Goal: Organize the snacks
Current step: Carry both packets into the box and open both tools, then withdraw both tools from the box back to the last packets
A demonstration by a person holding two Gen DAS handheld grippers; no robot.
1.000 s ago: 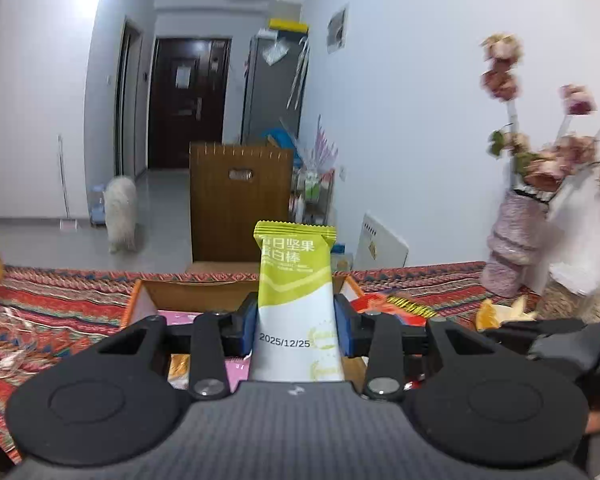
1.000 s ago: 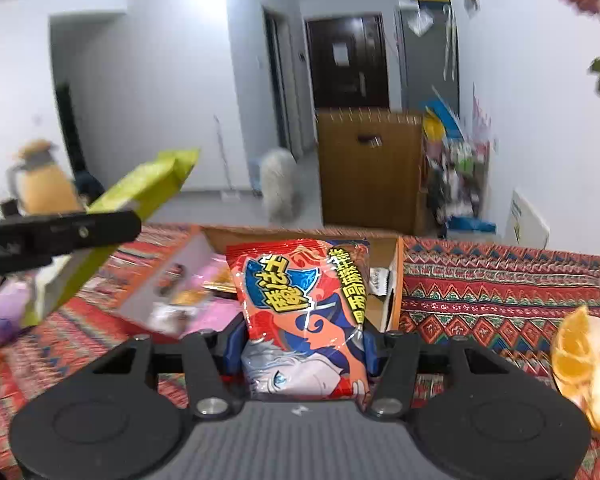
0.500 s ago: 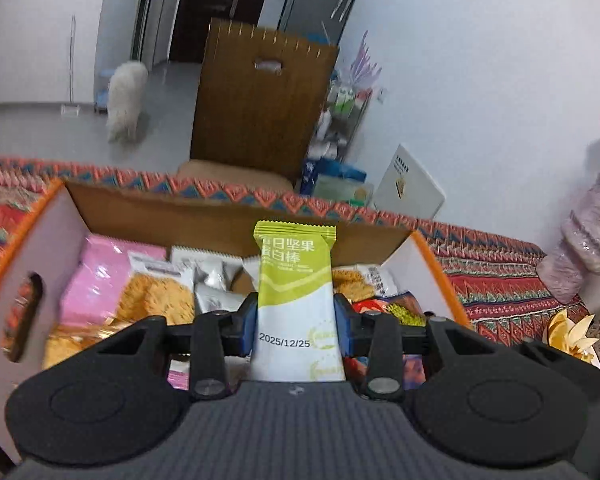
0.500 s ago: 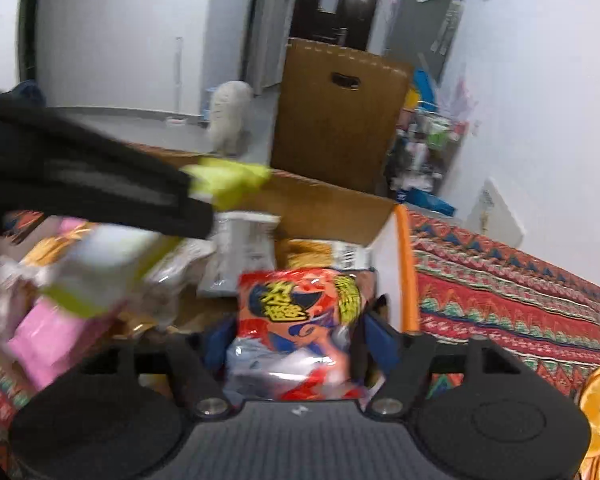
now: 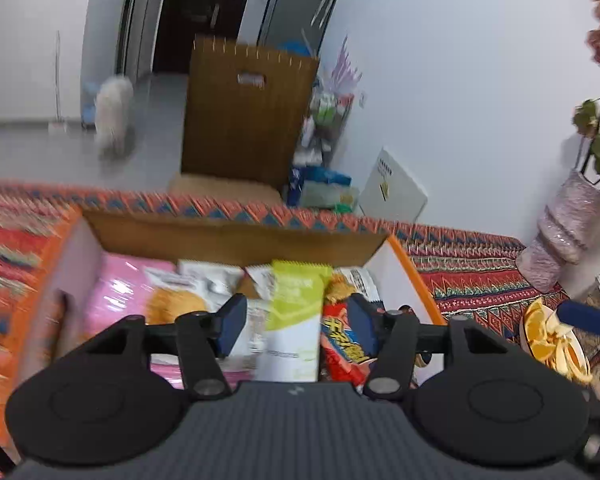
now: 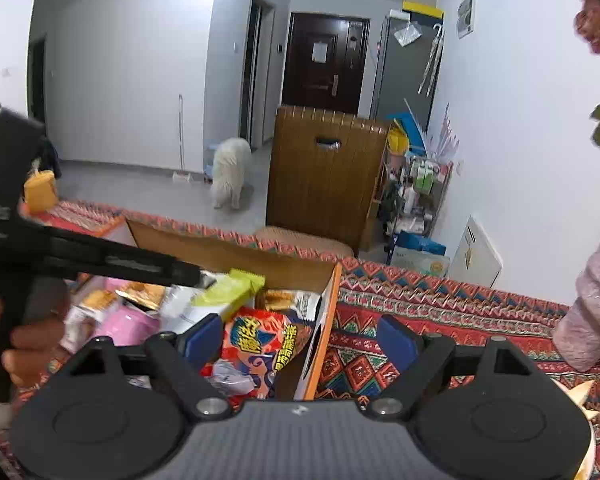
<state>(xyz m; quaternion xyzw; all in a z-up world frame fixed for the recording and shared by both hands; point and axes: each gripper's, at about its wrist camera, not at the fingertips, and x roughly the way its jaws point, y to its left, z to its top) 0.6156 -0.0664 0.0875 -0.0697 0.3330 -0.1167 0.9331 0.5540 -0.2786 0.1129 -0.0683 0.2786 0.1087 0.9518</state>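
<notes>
The left gripper was positioned above the open cardboard box, and its jaws were opening; the green snack bar stood upright between the blue pads with a visible gap on each side, so the pads no longer pressed on it. Because that view was blurred, it could not be confirmed whether the bar already rested on the contents of the box. The right gripper was also opening, with its jaws set wide and nothing clamped between them. The red snack bag lay inside the box against the orange-edged right wall, just beside the left pad of the right gripper. In the right wrist view the green snack bar appeared at the tip of the left gripper, tilted over the packets. The box stood on a desk covered by a patterned cloth. A plate of orange segments lay to the right of the box.
</notes>
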